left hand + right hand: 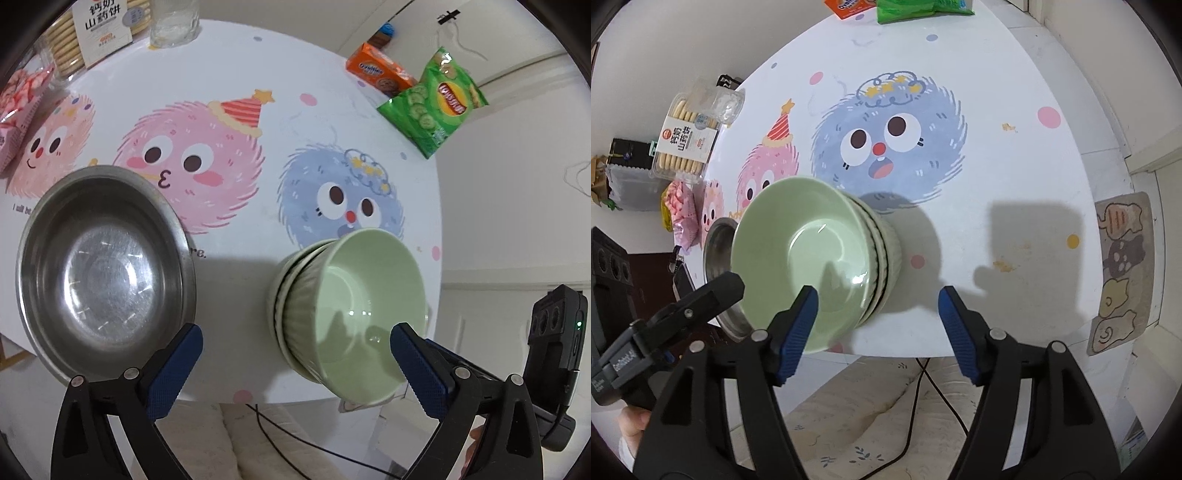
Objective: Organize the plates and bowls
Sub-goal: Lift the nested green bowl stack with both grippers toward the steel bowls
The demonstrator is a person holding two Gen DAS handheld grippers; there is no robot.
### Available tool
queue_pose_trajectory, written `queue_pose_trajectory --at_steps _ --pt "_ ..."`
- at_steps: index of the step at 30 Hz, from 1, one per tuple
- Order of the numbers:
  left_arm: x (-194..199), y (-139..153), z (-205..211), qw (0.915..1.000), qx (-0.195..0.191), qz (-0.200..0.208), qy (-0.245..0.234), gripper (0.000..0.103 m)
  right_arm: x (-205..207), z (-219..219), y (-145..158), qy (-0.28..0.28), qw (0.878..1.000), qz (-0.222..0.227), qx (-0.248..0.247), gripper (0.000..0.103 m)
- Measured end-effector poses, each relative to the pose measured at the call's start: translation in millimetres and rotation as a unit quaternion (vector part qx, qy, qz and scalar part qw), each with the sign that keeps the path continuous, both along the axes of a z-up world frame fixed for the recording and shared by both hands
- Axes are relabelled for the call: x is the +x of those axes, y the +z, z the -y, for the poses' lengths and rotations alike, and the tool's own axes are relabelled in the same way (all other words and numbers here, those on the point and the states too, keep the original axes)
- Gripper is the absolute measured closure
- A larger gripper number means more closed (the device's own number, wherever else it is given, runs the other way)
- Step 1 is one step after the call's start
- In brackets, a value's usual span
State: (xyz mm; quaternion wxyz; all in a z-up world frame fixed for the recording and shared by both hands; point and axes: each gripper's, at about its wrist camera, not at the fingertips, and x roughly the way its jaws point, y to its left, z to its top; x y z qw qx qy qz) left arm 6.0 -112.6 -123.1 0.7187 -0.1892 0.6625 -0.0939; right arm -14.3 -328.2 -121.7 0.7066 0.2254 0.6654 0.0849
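This is a home, most likely a dining corner. A round tabletop wears a childish cloth printed with fuzzy cartoon monsters, and snacks sit along its far edge: a green Lay's chip bag, an orange Ovaltine box and a clear tub of biscuits. A cat-patterned mat lies on the pale tiled floor beside it.

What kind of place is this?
Probably a home dining area: a table under a cartoon tablecloth holds stacked green bowls, a steel bowl and a chips bag.
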Motion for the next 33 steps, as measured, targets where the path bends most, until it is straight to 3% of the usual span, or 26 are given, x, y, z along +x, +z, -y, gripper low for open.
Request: queue_pose_trajectory --at_steps 4,14,16,18,22,24,29,33 --pt "3.4 -11.2 1.1 0.9999 0.006 -0.011 0.011 0.000 4.4 0.3 -10.6 0.003 1.000 -0.007 -0.001 0.034" --pt "4.5 -30.0 -0.9 0.9974 -0.027 -0.044 0.050 0.001 9.1 2.0 -28.8 -0.006 0.999 -0.026 0.024 0.036" --pt "3.7 -33.3 -1.6 0.9964 -0.037 -0.049 0.058 0.007 10.3 1.8 -30.6 -0.008 0.999 -0.026 0.029 0.043" --pt "3.5 -36.5 -1.0 0.9958 -0.039 -0.055 0.062 0.027 11.4 2.1 -33.3 -0.010 0.999 -0.030 0.036 0.048" --pt "4.9 -41.3 3.2 0.9951 -0.048 -0.063 0.059 0.041 12.4 -0.9 -38.0 -0.007 0.998 -0.036 0.045 0.059" --pt "6.0 -42.4 4.9 0.9952 -0.050 -0.062 0.058 0.054 13.0 -3.5 -39.9 -0.001 0.998 -0.038 0.048 0.064" --pt "5.9 -48.8 0.5 0.9937 -0.052 -0.068 0.072 0.065 15.7 -5.9 -44.4 -0.002 0.998 -0.045 0.051 0.071" --pt "5.4 -50.2 -3.7 0.9921 -0.064 -0.072 0.081 0.067 19.4 -8.4 -46.3 0.005 0.998 -0.048 0.044 0.073"
